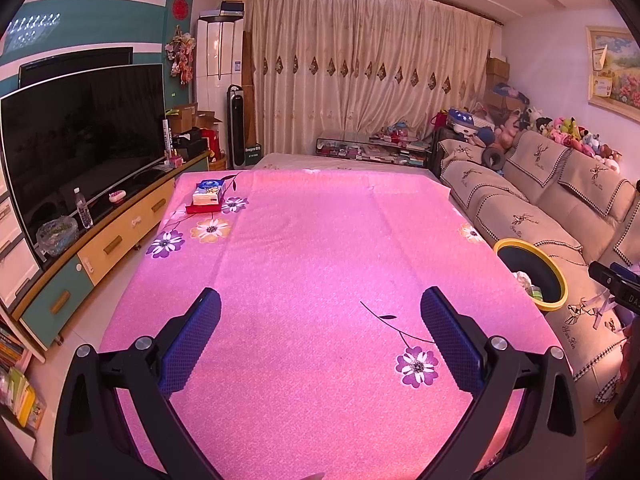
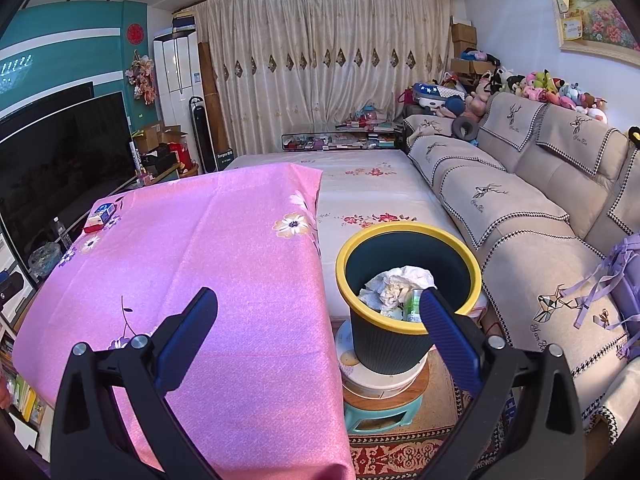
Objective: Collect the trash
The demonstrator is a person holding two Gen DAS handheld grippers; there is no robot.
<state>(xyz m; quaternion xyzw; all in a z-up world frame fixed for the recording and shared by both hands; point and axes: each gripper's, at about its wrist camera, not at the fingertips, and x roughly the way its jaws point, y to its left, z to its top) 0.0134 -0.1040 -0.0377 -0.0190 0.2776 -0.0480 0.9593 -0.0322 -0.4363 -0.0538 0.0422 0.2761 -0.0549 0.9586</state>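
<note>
Standing beside the table [image 2: 200, 248], the bin [image 2: 408, 240] holds crumpled paper [image 2: 400, 280], within easy reach; left tool [image 1: 320, 308] and right tool [image 2: 318, 308] are spread, empty.

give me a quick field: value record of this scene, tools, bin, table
left tool: open, empty, over the pink tablecloth
right tool: open, empty, beside the bin
bin: dark, yellow rim, on a stool stack between table and sofa
bin contents: crumpled paper, other scraps
on table: tissue pack on a red box, far left corner
</note>
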